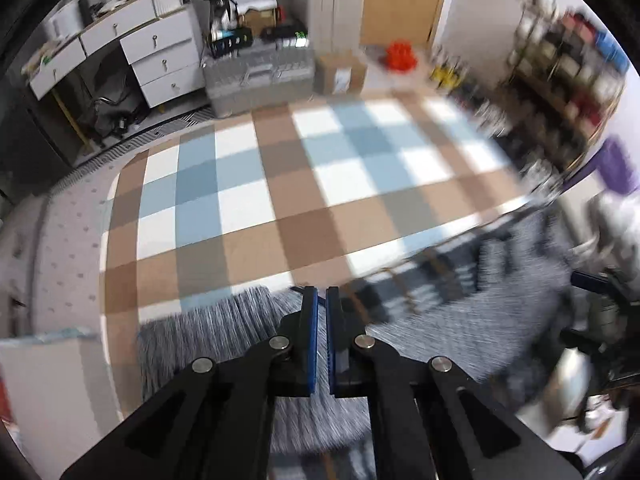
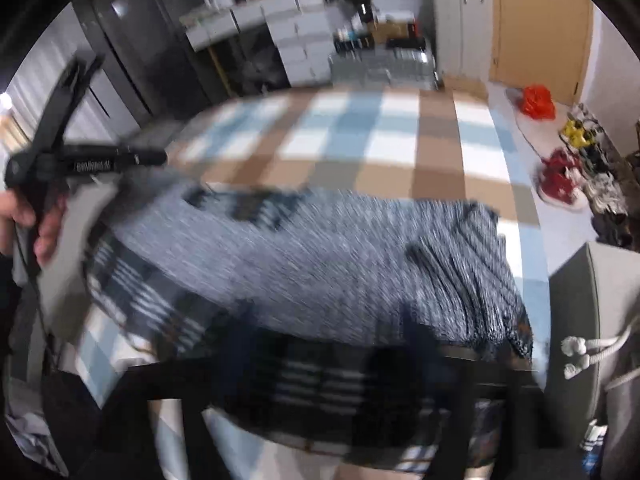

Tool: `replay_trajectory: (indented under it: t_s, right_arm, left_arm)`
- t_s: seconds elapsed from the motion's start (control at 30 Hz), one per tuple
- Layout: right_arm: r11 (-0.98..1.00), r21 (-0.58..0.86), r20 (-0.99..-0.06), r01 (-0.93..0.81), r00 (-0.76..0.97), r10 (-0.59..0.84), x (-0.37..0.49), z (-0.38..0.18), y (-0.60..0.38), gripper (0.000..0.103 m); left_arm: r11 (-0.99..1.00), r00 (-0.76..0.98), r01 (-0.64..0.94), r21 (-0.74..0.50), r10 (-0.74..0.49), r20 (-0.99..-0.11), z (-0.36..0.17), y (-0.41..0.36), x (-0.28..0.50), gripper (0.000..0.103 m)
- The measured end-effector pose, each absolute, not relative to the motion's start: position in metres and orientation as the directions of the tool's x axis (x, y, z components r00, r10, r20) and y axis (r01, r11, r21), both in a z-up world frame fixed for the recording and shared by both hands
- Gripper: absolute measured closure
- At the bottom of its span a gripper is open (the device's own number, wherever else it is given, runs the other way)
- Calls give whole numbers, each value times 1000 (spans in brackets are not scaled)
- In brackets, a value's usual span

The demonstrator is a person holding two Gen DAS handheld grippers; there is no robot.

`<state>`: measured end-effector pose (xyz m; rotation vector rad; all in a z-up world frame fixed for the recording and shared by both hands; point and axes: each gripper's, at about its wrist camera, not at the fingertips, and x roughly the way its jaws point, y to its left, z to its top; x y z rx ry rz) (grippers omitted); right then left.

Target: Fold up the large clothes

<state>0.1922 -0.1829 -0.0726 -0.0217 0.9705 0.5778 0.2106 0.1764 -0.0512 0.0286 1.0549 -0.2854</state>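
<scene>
A large grey-blue knitted sweater (image 2: 320,264) with dark striped bands lies over a checked blanket (image 1: 280,184). It also shows in the left wrist view (image 1: 224,332), blurred by motion. My left gripper (image 1: 322,294) has its blue pads nearly together above the sweater's edge, with nothing clearly between them. It shows from the side in the right wrist view (image 2: 76,128), held in a hand at the left. My right gripper's fingers are hidden under the draped sweater at the bottom of the right wrist view.
A white drawer desk (image 1: 160,52), a grey storage crate (image 1: 260,76) and a cardboard box (image 1: 340,72) stand beyond the blanket. A red bag (image 2: 538,102) and shoes (image 2: 560,180) lie on the floor at right. A shelf rack (image 1: 568,64) stands at right.
</scene>
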Motion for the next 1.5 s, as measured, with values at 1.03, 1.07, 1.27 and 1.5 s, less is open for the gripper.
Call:
replay_trajectory:
  t_s: [1.03,1.07,1.27,1.5]
  right_arm:
    - [874,50,-861,-484,422,283,176,-105,-128,0]
    - [872,90,-838,-481,437,327,171,-93,-131,0]
    - [841,178,-775,-511,454,440,140,-66,-104,0]
    - [848,38,-864,-529,408,293,141,-113,-48,0]
  left_arm:
    - [997,572,62,-35,-64,-818,-131,208,124,35]
    - [997,579,60,-43,-69,-813,-128,208,123,35]
    - [994,632,62,-90,-109,-767,-114,203,109,35]
    - [995,621,88,-45,-90,-779,-123,194,111,35]
